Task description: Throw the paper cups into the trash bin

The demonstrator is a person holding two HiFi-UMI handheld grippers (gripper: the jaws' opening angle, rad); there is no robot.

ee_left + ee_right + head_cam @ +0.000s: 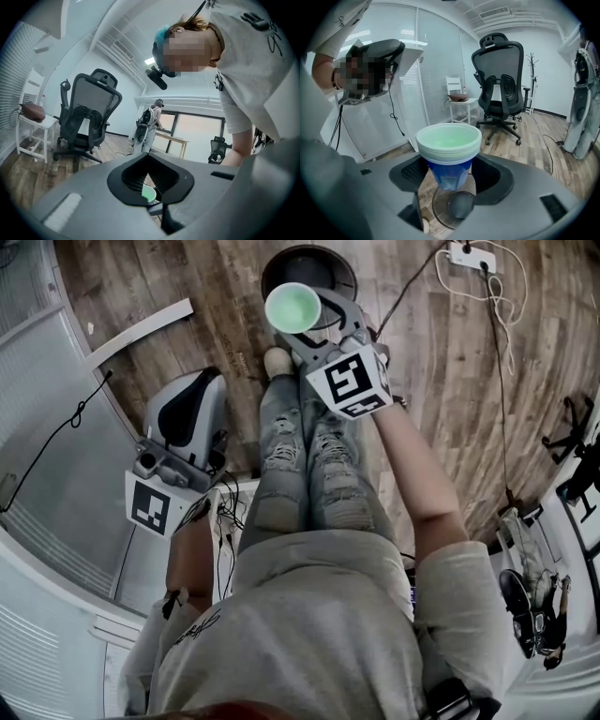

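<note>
A stack of paper cups (293, 307), green inside and blue outside (449, 145), hangs upright directly over the round dark trash bin (330, 266) on the wooden floor. My right gripper (306, 324) is shut on the stack's lower half (450, 174); the bin's ring (434, 206) shows below the cups. At the person's left side my left gripper (199, 388) is held low, away from the bin, its jaws together and holding nothing (149, 171). A sliver of the green cup (148, 192) shows through the gap under its pads.
The person's legs stand right behind the bin. A power strip (472, 256) with cables lies at the back right. A white panel (141, 332) lies on the floor at left. A black office chair (501, 79) and a white stool (459, 101) stand beyond.
</note>
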